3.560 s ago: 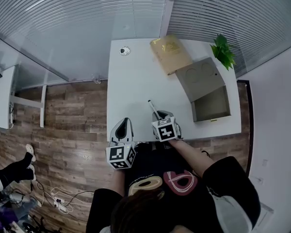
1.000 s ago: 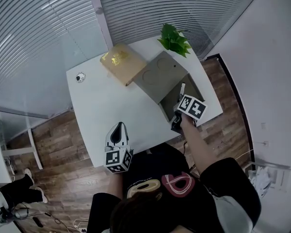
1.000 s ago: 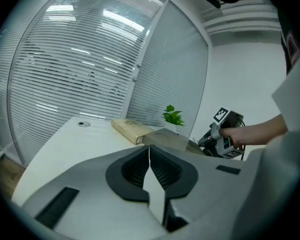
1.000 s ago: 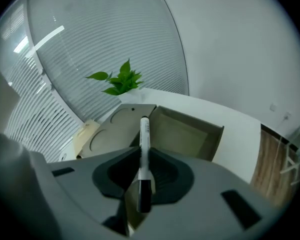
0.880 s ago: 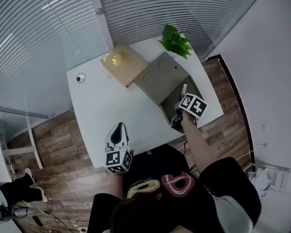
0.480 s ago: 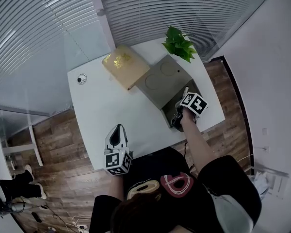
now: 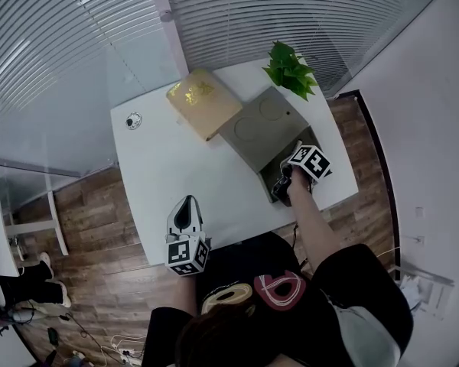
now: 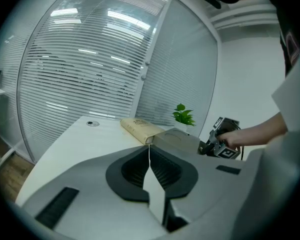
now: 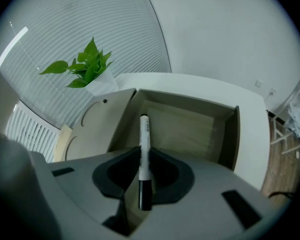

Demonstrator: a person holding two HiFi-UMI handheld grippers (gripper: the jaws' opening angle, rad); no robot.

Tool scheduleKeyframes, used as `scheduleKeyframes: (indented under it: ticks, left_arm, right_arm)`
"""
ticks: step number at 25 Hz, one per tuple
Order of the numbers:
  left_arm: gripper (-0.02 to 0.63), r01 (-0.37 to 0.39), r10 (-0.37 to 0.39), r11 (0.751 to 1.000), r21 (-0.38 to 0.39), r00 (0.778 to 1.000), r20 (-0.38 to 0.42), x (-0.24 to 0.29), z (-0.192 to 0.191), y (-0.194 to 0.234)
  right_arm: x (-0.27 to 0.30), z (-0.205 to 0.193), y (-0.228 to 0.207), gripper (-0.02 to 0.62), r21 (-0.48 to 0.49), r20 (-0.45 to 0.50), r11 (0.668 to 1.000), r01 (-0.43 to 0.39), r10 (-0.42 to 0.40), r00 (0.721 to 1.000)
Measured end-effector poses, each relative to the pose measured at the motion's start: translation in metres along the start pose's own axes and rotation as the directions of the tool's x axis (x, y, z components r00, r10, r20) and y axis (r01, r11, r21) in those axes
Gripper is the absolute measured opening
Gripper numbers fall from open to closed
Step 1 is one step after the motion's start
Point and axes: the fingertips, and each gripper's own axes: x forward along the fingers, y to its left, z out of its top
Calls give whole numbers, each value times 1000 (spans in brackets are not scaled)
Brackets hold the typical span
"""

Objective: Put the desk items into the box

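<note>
A white marker pen with a black cap (image 9: 144, 134) sits between the jaws of my right gripper (image 9: 141, 153), which is shut on it. The pen points down into the open grey cardboard box (image 9: 190, 129), over its near left corner. In the head view the right gripper (image 7: 298, 156) hangs over the box (image 7: 269, 173) at the desk's right side. My left gripper (image 7: 187, 202) hovers at the desk's front edge. Its jaws (image 8: 149, 146) are shut with nothing between them.
The box lid (image 7: 256, 125) lies folded open to the left of the box. A tan book (image 7: 204, 102) lies behind the lid, and a potted green plant (image 7: 291, 66) stands at the back right corner. A small round fitting (image 7: 133, 118) is at the back left of the white desk (image 7: 183, 159).
My right gripper has sunk a little further into the box with the pen, after carrying it over from the desk's front. The left gripper has stayed put.
</note>
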Motion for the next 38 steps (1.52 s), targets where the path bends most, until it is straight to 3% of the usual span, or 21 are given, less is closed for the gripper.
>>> scheduleKeyframes:
  ticks: [9, 11, 16, 19, 22, 25, 29, 34, 38]
  left_arm:
    - [18, -41, 41, 999, -9, 999, 13, -12, -1, 11]
    - [18, -42, 42, 999, -13, 999, 19, -13, -1, 11]
    - [18, -37, 37, 999, -12, 999, 23, -16, -3, 8]
    - [18, -30, 30, 999, -17, 999, 32, -18, -2, 6]
    - [18, -28, 29, 999, -29, 998, 49, -21, 1, 5]
    - [18, -28, 30, 999, -36, 997, 71, -25, 8, 5]
    - [18, -24, 29, 999, -47, 993, 113, -34, 21, 5]
    - [18, -16, 25, 998, -54, 983, 182, -49, 40, 3]
    - [18, -20, 32, 998, -59, 975, 222, -58, 49, 2]
  right_arm:
    - [4, -4, -1, 81, 64, -13, 998, -20, 20, 1000]
    - [3, -3, 5, 137, 80, -8, 994, -69, 70, 998]
    - [-3, -1, 15, 201, 83, 5, 986, -147, 147, 989]
    - [-17, 8, 18, 212, 12, 66, 987, -160, 159, 985]
    - [-35, 25, 16, 212, -123, 186, 987, -107, 129, 974]
    - [-51, 30, 29, 212, -222, 235, 967, -122, 175, 956]
    - [-79, 21, 60, 210, -388, 244, 901, -196, 306, 920]
    - [-120, -5, 109, 181, -610, 256, 754, -245, 480, 839]
    - [-137, -32, 136, 144, -699, 219, 659, -278, 568, 794]
